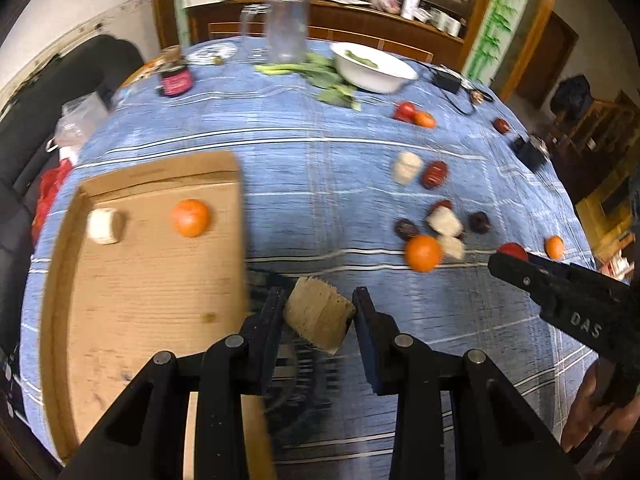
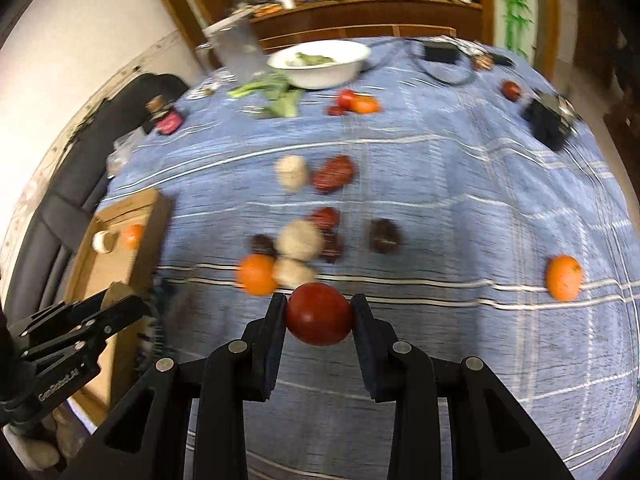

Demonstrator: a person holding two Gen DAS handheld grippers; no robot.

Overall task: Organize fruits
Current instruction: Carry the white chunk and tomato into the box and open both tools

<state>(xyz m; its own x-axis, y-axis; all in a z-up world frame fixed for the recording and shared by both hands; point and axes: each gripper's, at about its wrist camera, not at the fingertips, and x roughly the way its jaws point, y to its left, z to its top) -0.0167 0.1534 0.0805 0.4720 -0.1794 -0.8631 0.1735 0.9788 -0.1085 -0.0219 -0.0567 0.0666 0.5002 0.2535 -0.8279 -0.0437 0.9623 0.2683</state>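
Left wrist: left hand-held gripper [image 1: 320,300] clamps beige chunk [image 1: 319,314] beside cardboard tray [image 1: 64,248] edge; right hand-held gripper [image 2: 319,306] clamps tomato [image 2: 319,314].

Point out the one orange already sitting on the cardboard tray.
The orange beside the pale chunk on the cardboard tray; the other oranges lie on the blue tablecloth.

I see one orange [image 1: 191,218] and a pale chunk [image 1: 103,226] lying in the cardboard tray [image 1: 160,280]; other fruits [image 2: 296,240] lie scattered right of it
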